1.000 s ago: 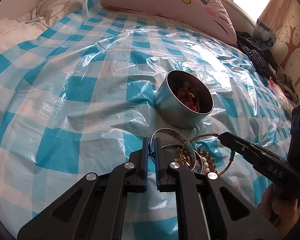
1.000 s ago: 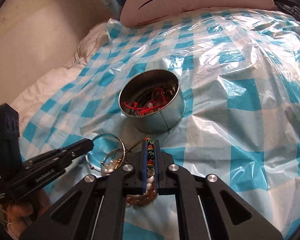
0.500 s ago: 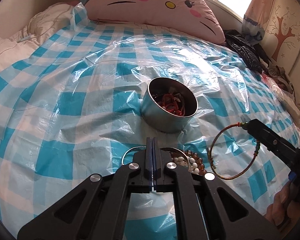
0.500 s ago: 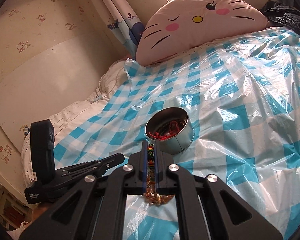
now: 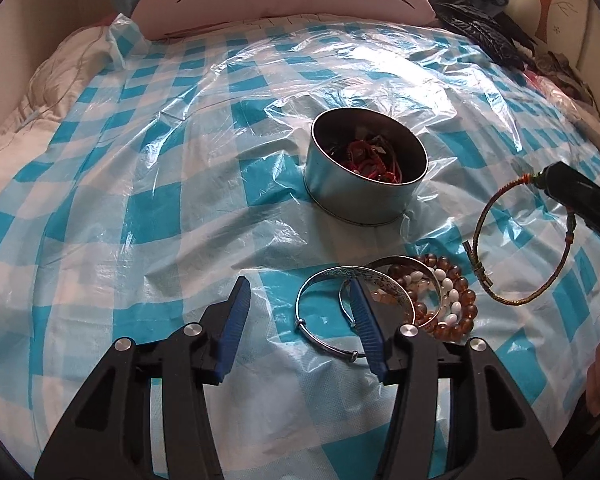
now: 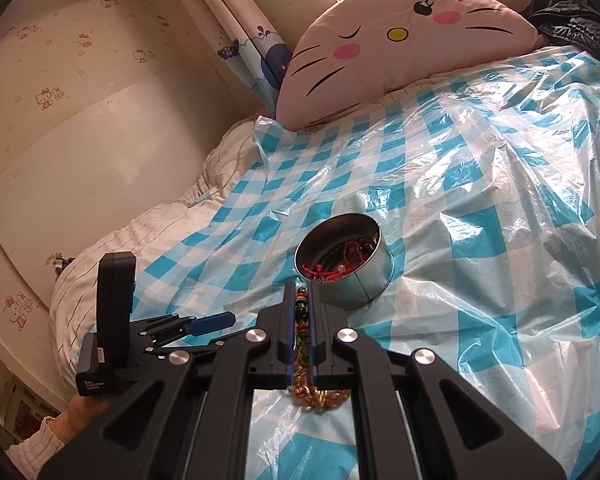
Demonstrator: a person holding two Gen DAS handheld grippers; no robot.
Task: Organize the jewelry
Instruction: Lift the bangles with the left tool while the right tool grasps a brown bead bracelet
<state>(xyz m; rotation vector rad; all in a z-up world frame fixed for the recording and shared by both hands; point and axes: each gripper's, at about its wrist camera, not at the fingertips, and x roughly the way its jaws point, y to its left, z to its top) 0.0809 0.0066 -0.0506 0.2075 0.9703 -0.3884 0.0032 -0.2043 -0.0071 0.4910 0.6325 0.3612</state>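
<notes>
one checked plastic sheet (image 5: pixel 148 208) carries a round tin (image 5: pixel 364 196) of tangled jewelry, near which the left gripper (image 5: pixel 300 300) is opening, nothing between its jaws, over bangles (image 5: pixel 328 280) while the right gripper (image 6: pixel 301 292) stays clenched on a cord bracelet (image 5: pixel 500 248).

We are looking at a home bedroom: a bed (image 6: pixel 500 184) under a blue checked sheet is filling the frame, a pink cat pillow (image 6: pixel 400 36) is lying at the upper right, a curtain (image 6: pixel 236 20) is hanging at the top, and cartoon wallpaper (image 6: pixel 60 60) is covering the upper left.
</notes>
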